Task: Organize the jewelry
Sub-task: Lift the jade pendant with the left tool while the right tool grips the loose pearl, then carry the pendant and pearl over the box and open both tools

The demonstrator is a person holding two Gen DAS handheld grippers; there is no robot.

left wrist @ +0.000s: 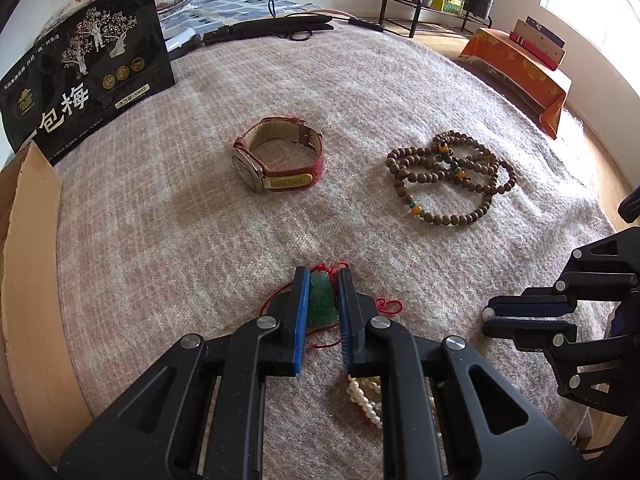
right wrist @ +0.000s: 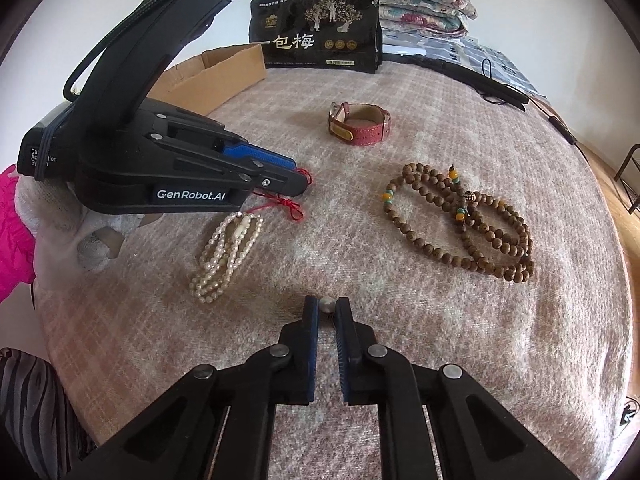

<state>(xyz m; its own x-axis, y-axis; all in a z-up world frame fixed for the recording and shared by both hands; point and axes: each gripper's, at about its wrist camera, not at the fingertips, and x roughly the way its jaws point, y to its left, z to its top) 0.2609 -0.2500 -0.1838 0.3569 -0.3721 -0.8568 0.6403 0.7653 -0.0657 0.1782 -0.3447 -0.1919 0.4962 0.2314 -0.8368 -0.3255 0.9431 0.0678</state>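
My left gripper (left wrist: 323, 280) is shut on a green jade pendant (left wrist: 322, 302) with a red cord (left wrist: 390, 306), low over the blanket. My right gripper (right wrist: 327, 305) is shut on a small pale bead (right wrist: 327, 304); it also shows in the left wrist view (left wrist: 488, 317). A pearl strand (right wrist: 224, 256) lies beside the left gripper (right wrist: 298, 182). A red-strapped watch (left wrist: 276, 154) lies mid-table. A brown wooden bead necklace (left wrist: 452, 178) lies to its right.
A pinkish woven blanket (left wrist: 200, 240) covers the round table. An open cardboard box (right wrist: 216, 74) sits at the left edge. A black pouch with Chinese print (right wrist: 316, 30) stands at the back. Black cables (left wrist: 280, 28) lie behind.
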